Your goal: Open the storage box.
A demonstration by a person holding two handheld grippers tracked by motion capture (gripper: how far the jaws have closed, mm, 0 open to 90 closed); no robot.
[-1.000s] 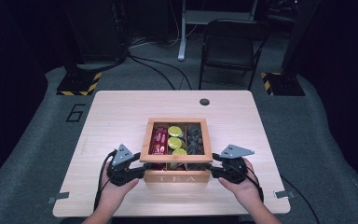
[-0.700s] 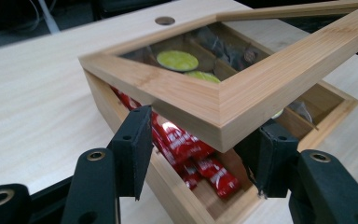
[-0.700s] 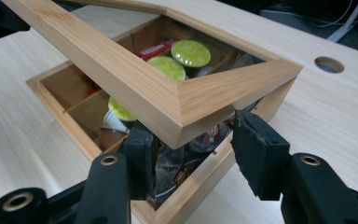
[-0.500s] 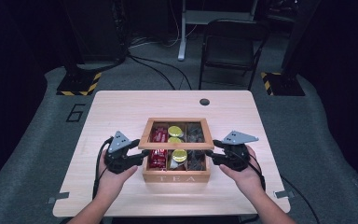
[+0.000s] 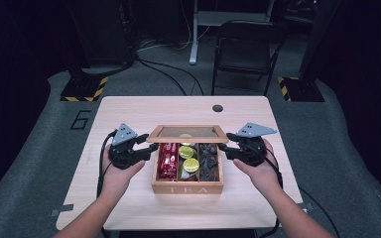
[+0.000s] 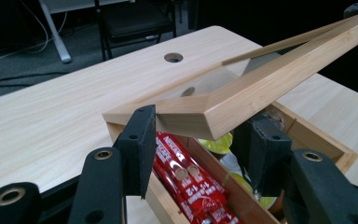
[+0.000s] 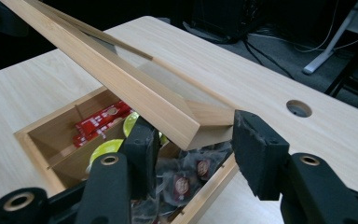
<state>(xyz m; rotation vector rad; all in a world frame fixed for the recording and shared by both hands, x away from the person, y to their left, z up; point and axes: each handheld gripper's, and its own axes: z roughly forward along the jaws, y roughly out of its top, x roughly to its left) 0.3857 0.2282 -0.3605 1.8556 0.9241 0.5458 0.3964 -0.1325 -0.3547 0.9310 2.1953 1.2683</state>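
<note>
Both tools (image 5: 149, 148) (image 5: 223, 148) at lid (image 5: 187, 133) corners (raised above tea box (image 5: 187, 188))

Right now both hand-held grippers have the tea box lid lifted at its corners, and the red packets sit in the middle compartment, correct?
Not quite. The lid is lifted by both, but the red packets fill the left compartment of the box; the high view shows it. The middle holds yellow-green capsules.

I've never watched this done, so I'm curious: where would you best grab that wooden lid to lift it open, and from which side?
Grip the lid at its two front corners, one gripper from each side. Its frame is a flat, straight-edged wooden strip around a clear pane, so fingers can pinch the wood. It looks hinged at the back of the tea box, so lifting the front swings it up evenly. That is about where the left gripper and right gripper sit.
</note>
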